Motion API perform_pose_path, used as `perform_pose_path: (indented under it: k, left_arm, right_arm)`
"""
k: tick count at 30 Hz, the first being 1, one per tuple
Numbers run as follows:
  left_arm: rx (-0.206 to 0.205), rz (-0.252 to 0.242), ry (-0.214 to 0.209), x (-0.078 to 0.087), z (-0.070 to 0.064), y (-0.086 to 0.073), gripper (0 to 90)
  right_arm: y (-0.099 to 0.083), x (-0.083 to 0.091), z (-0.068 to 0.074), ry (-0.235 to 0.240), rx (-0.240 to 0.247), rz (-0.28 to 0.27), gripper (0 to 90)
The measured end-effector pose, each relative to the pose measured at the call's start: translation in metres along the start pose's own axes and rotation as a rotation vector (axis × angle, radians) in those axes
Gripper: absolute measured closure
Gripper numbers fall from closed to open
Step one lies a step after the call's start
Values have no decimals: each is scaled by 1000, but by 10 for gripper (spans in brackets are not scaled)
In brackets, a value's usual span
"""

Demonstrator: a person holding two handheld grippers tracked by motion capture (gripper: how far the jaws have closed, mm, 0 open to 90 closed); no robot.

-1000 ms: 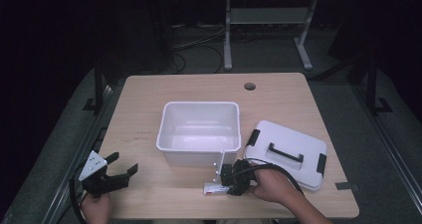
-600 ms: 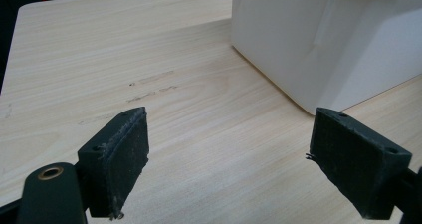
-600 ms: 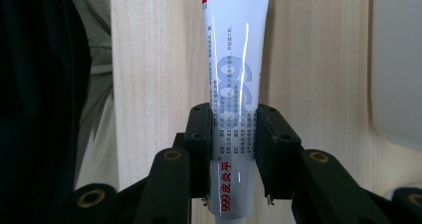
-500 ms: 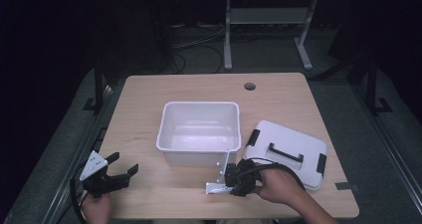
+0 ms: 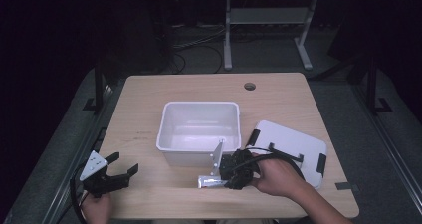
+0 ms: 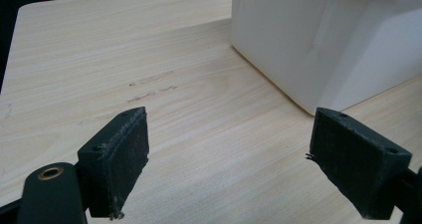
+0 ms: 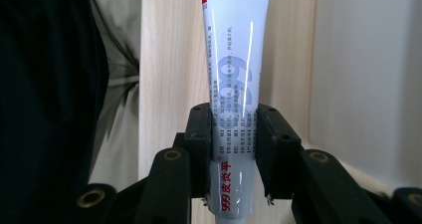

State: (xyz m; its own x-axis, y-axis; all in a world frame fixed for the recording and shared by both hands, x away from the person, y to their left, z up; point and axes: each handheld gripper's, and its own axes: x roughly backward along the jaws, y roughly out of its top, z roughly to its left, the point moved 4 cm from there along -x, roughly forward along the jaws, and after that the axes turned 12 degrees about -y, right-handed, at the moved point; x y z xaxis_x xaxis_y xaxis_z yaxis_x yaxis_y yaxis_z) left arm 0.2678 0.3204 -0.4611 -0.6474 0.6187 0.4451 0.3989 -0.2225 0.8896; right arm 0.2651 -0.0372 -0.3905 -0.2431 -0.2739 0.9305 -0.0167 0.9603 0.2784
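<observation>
Jaws around glossy white tube (image 7: 232,74)

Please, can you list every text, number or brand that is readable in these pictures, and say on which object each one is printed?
"999皮炎平": red print near the bottom of the white tube, which the right claw grips.
"999": large pale-blue digits along the middle of the tube, partly hidden by the jaws.
Small black lines beside these digits: too small to read.
White bin, lid and table: no text.

Printed on the tube (image 7: 234,84), centre of the right gripper view: large grey "999", red "999" with Chinese characters near the bottom; small print unreadable.
</observation>
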Motion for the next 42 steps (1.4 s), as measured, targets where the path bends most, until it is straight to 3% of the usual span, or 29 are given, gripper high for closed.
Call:
perform_pose_path:
  k: [7, 20, 42]
  left_arm:
    - [0, 1, 1, 0, 0, 0, 150]
    - [1, -1, 4, 1, 1, 0, 150]
    - [1, -6, 7, 2, 2, 0, 151]
  right_arm:
    - [15, 22, -9, -14, 17, -14, 691]
    - [33, 45, -23, -34, 30, -5, 691]
    - [52, 63, -57, -71, 19, 1, 692]
